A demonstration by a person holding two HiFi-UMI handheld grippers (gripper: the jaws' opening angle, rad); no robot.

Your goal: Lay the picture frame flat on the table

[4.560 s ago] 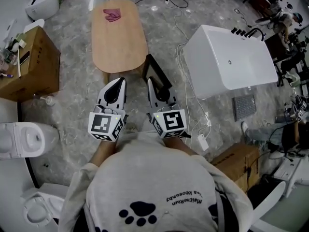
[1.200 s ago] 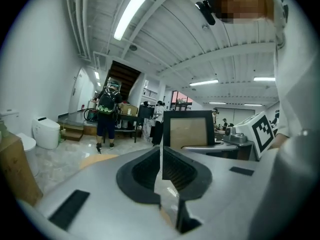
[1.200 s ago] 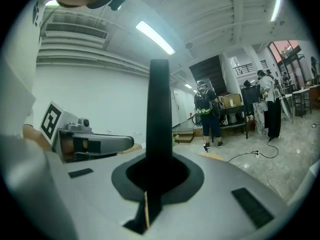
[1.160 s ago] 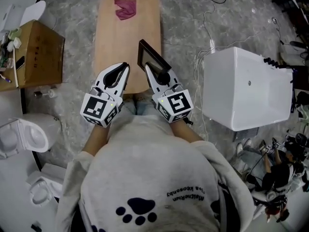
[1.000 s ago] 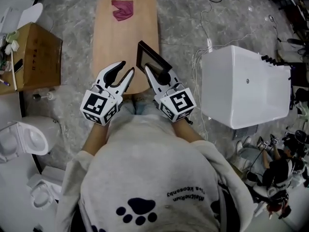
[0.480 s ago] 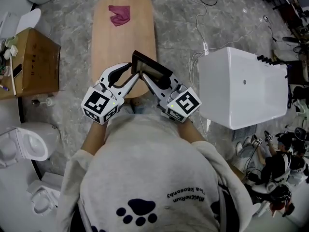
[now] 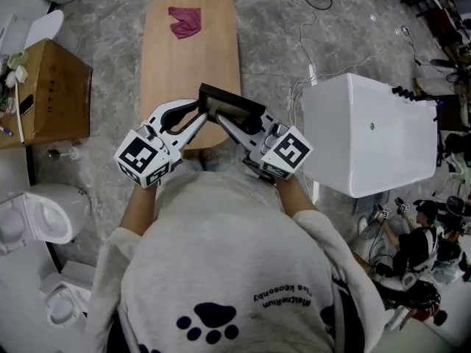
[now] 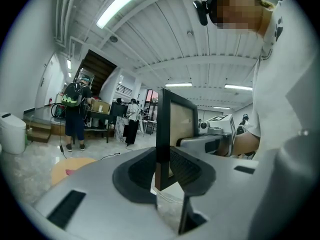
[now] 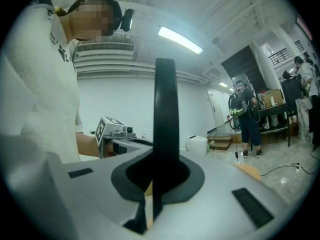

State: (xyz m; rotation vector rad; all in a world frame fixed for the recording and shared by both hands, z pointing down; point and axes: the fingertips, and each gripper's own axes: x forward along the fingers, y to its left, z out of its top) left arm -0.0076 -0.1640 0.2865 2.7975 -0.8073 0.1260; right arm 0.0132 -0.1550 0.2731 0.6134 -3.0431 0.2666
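Observation:
The dark picture frame hangs in the air over the near end of the oval wooden table, held edge-up between both grippers. My left gripper has the frame's left edge between its jaws, which are closing; both pads touch it. My right gripper is shut on the frame's right edge, which rises as a dark bar straight out of its jaws. In the left gripper view the frame's pale inner panel faces right, and the right gripper sits behind it.
A crumpled red cloth lies at the table's far end. A big white tub stands right of the table, a cardboard box left of it, a toilet at the near left. Cables run across the floor.
The right gripper swung the frame leftward toward the left gripper. The left gripper opened wide, moved onto the frame's left edge and closed in on it.

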